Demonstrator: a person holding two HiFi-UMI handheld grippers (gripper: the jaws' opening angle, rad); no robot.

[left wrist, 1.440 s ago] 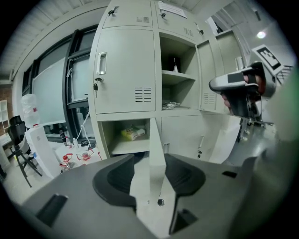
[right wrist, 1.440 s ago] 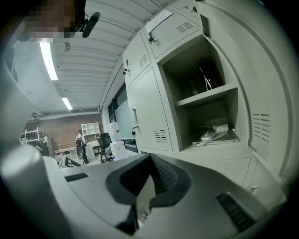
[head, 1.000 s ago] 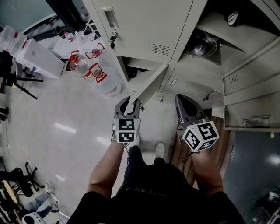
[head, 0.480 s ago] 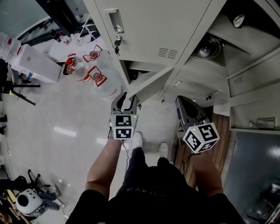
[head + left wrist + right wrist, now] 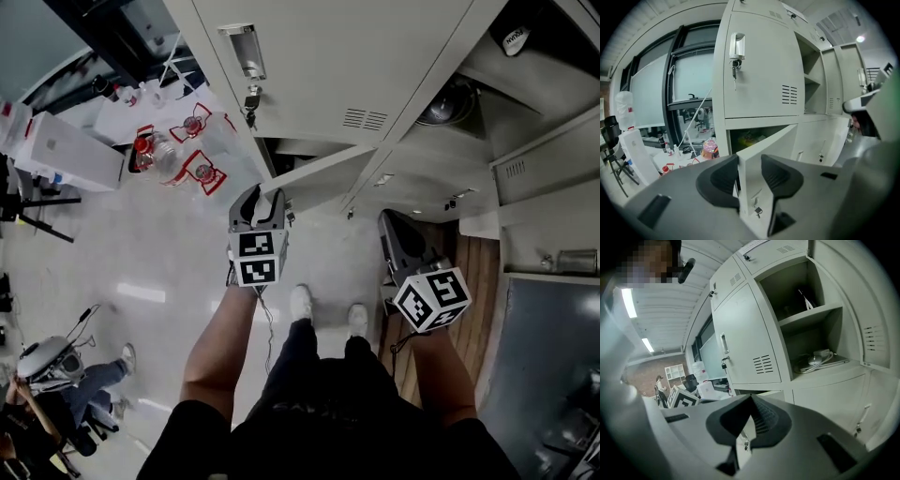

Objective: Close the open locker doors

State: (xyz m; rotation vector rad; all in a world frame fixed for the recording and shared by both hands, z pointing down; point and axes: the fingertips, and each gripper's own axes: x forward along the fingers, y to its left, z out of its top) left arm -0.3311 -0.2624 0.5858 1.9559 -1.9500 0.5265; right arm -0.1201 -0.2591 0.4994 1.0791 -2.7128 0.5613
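The lower locker door (image 5: 319, 169) stands ajar, swung partway toward its frame. My left gripper (image 5: 265, 201) is at its free edge. In the left gripper view the door's edge (image 5: 746, 161), with a small key below, lies between the pads of the left gripper (image 5: 750, 176). Those jaws have just been opening and stand apart around the edge, not pressing it. My right gripper (image 5: 396, 228) hangs to the right, away from the doors. Its jaws are shut with nothing in them in the right gripper view (image 5: 751, 416). An upper compartment (image 5: 806, 329) is open, and its door (image 5: 548, 159) swings out at the right.
The closed upper door (image 5: 309, 56) has a handle and a hanging key. Water bottles (image 5: 173, 155) and a white box (image 5: 61, 150) lie on the floor at the left. A seated person (image 5: 56, 375) is at the lower left. Another door (image 5: 553, 244) juts out at the right.
The left gripper has moved left with the lower door's edge, and the door has swung nearer to its frame. The left jaws stand wider. The right gripper has barely shifted.
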